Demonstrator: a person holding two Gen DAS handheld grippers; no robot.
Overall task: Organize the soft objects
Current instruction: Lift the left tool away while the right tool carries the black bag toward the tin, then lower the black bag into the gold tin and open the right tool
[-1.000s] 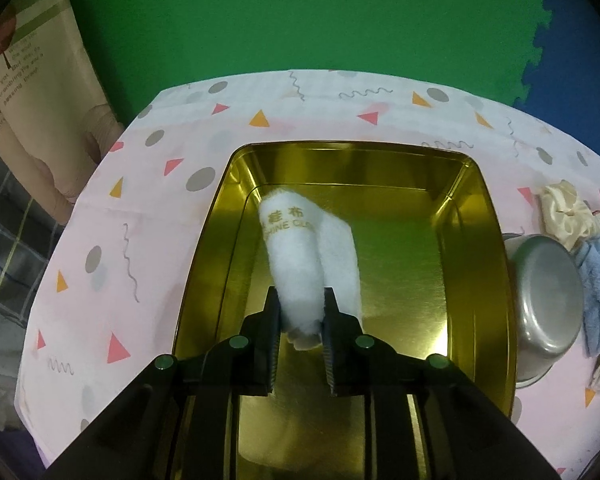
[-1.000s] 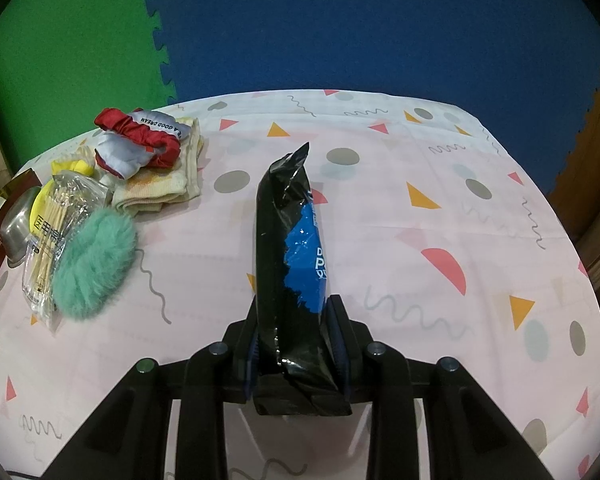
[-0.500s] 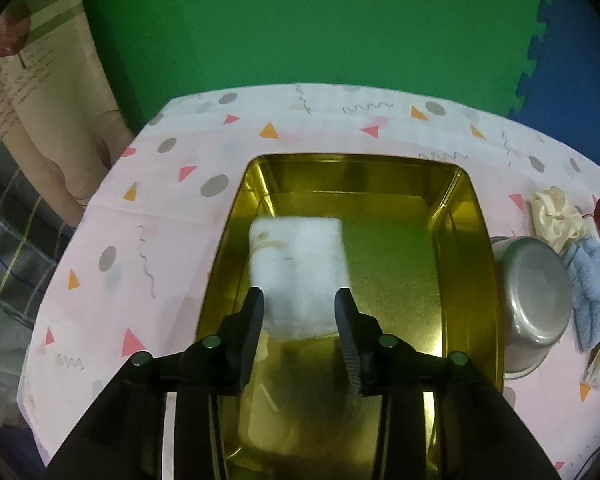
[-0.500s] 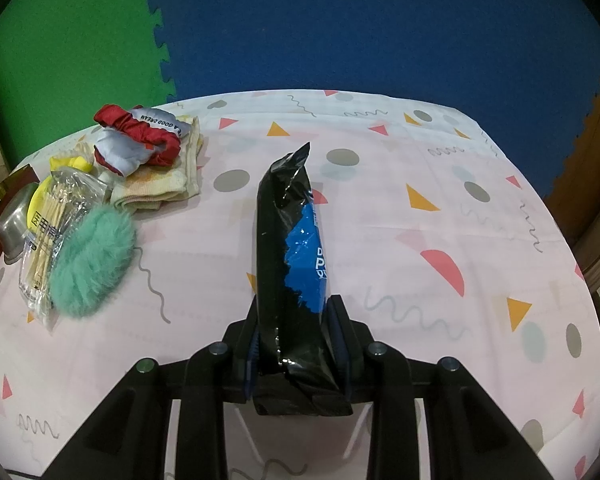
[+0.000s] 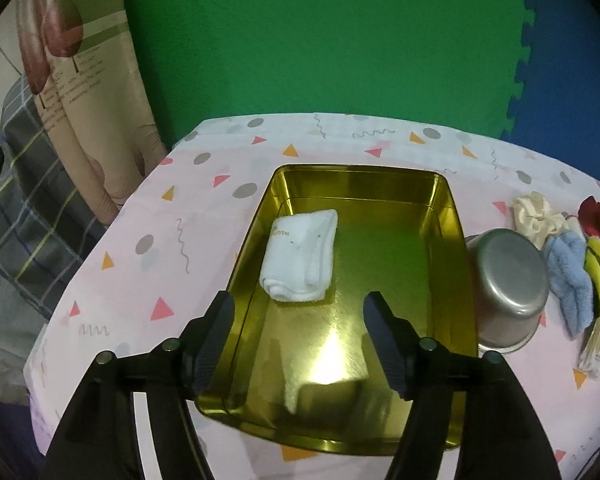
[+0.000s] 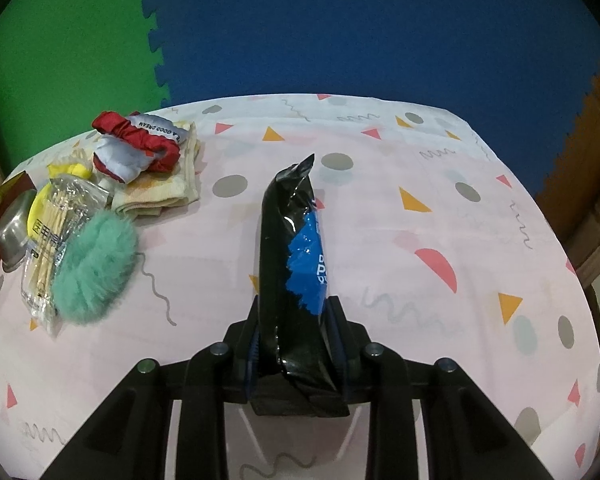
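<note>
A folded white towel lies on the left side of the gold tin tray. My left gripper hovers above the tray's near half, just short of the towel, its jaws opening wide with nothing between them. In the right wrist view my right gripper is shut on a black and blue snack packet that stands up between its fingers, the jaws closing a little tighter. Soft things lie at the left of that view: a teal fluffy puff, a beige folded cloth and a red and grey fabric bundle.
A steel bowl sits upside down right of the tray, with a blue cloth, a cream scrunchie and a yellow item beside it. A clear bag of sticks lies by the puff. The table edge curves round at left and right.
My left gripper let go of the white towel, which now lies flat in the tray. The gripper opened wide and drew back and up. The right gripper kept still with the packet.
</note>
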